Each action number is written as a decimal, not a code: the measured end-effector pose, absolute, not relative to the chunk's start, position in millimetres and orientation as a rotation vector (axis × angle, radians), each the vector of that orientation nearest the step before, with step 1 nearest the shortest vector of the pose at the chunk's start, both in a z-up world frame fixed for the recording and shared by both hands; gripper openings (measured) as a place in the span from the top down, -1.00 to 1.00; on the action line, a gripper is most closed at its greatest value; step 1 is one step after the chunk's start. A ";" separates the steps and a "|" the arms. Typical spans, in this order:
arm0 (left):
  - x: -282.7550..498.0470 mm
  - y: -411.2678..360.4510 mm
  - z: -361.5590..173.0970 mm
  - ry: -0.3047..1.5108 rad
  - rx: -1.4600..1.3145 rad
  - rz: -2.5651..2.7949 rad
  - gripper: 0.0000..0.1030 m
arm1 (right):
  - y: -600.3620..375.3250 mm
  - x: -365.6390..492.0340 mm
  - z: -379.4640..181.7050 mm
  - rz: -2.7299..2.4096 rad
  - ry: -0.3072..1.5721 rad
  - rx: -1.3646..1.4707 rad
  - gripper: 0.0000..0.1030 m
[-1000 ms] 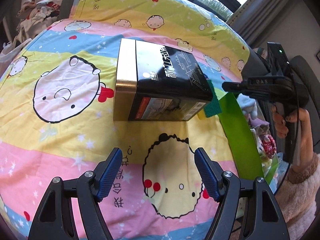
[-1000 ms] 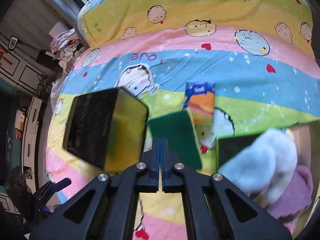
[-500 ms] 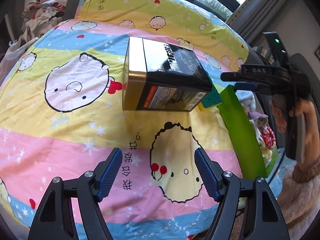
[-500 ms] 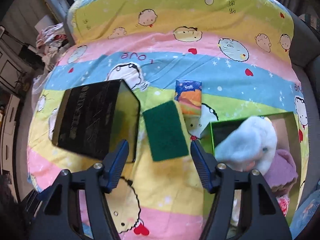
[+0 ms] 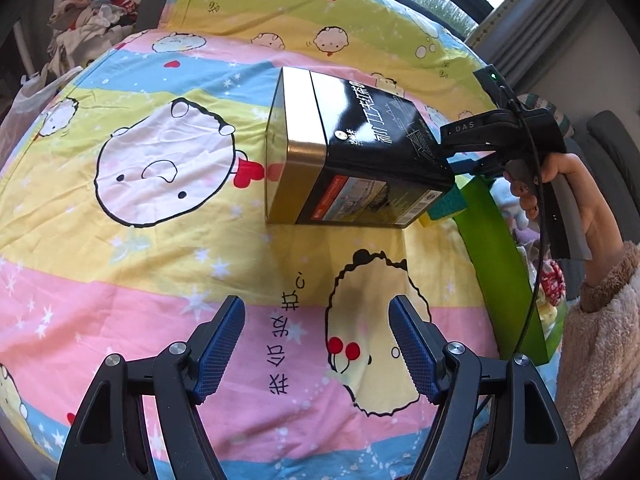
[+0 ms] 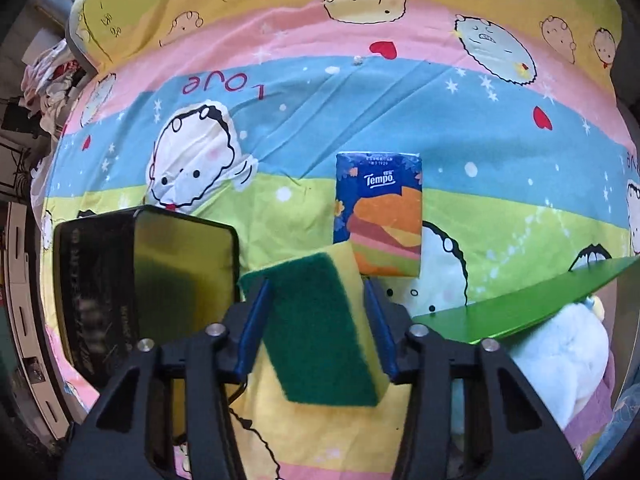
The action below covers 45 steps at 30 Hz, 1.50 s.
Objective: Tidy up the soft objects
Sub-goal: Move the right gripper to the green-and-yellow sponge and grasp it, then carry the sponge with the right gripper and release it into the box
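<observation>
Cartoon-print bedsheet (image 6: 360,92): right gripper (image 6: 316,322) fingers closing around green-topped yellow sponge (image 6: 320,320).

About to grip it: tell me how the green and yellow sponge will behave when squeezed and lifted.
The sponge looks foamy, so it will probably compress and feel light. Its coarse green face should resist slipping. It lies flat between the right tongs, so rolling seems unlikely.

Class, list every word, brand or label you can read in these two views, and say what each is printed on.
"Tempo": tissue pack.
"Love", seen upside down: bedsheet.
"DAS": right gripper.
Large white characters on the black tin: not legible to me; its side label is too small.
Black characters on the sheet: unclear.
</observation>
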<state>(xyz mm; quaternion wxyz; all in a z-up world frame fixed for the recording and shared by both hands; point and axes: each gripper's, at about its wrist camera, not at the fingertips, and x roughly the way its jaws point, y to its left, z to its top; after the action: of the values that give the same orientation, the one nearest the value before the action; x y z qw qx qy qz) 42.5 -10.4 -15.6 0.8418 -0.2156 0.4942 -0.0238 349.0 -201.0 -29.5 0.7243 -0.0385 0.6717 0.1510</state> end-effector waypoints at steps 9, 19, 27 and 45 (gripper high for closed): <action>45.9 -15.1 -19.7 1.054 -0.460 -0.068 -0.46 | -202.1 350.8 -27.2 0.395 1.435 -0.060 0.66; 39.5 -21.5 -12.8 1.035 -0.456 -0.083 -0.46 | -237.5 292.1 33.2 0.489 1.315 0.039 0.67; 28.5 -30.5 -9.0 1.027 -0.452 -0.100 -0.46 | -245.1 199.7 40.6 0.638 1.284 0.214 0.64; 22.5 -78.7 -32.3 1.107 -0.439 -0.212 -0.45 | -238.0 123.1 -4.6 0.526 1.258 0.281 -0.30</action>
<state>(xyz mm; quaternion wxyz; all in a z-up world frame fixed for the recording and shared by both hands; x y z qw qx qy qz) 22.5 -78.7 -32.3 0.8227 -0.2063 0.5203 -0.0996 123.1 -238.0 -4.6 0.7675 0.1292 0.5793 0.2421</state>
